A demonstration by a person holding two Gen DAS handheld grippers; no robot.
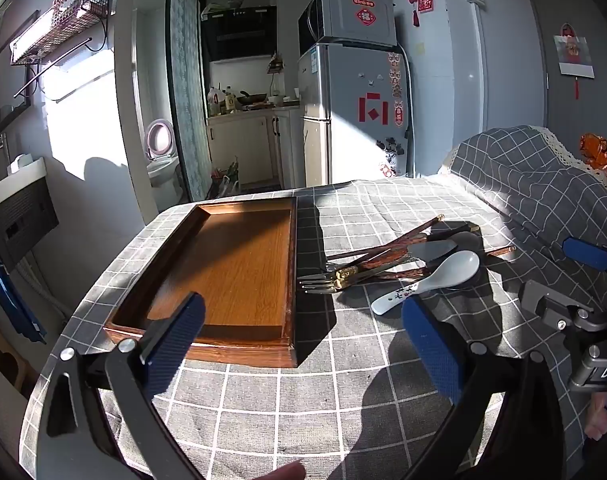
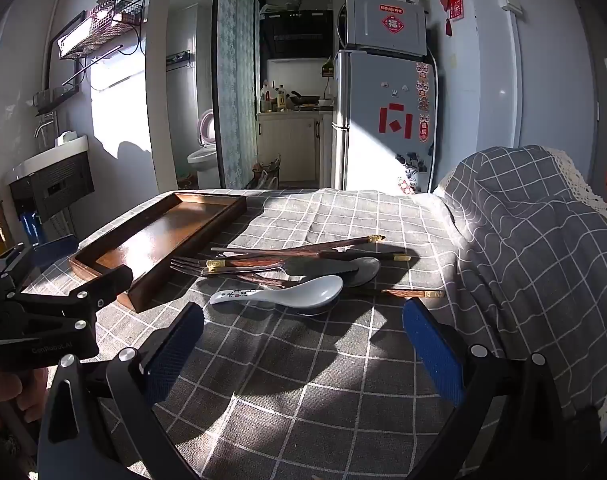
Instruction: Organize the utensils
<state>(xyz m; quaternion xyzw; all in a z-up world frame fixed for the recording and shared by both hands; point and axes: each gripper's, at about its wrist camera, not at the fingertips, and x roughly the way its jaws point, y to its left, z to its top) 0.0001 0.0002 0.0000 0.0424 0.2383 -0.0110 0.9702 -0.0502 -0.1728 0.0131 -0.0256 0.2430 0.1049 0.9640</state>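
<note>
An empty wooden tray [image 1: 231, 264] lies on the checked tablecloth, also in the right wrist view [image 2: 155, 236]. To its right sits a pile of utensils: a white ceramic spoon [image 1: 431, 282] [image 2: 287, 294], forks [image 1: 323, 278] [image 2: 191, 266], wooden chopsticks [image 1: 399, 242] [image 2: 303, 246] and a knife [image 2: 323, 268]. My left gripper [image 1: 303, 336] is open and empty, hovering over the tray's near edge. My right gripper [image 2: 303, 340] is open and empty, just in front of the white spoon.
A chair back draped in checked cloth [image 2: 535, 232] rises at the right of the table. A fridge [image 1: 355, 112] with a microwave on top stands beyond the table's far edge. The other gripper shows at the side of each view.
</note>
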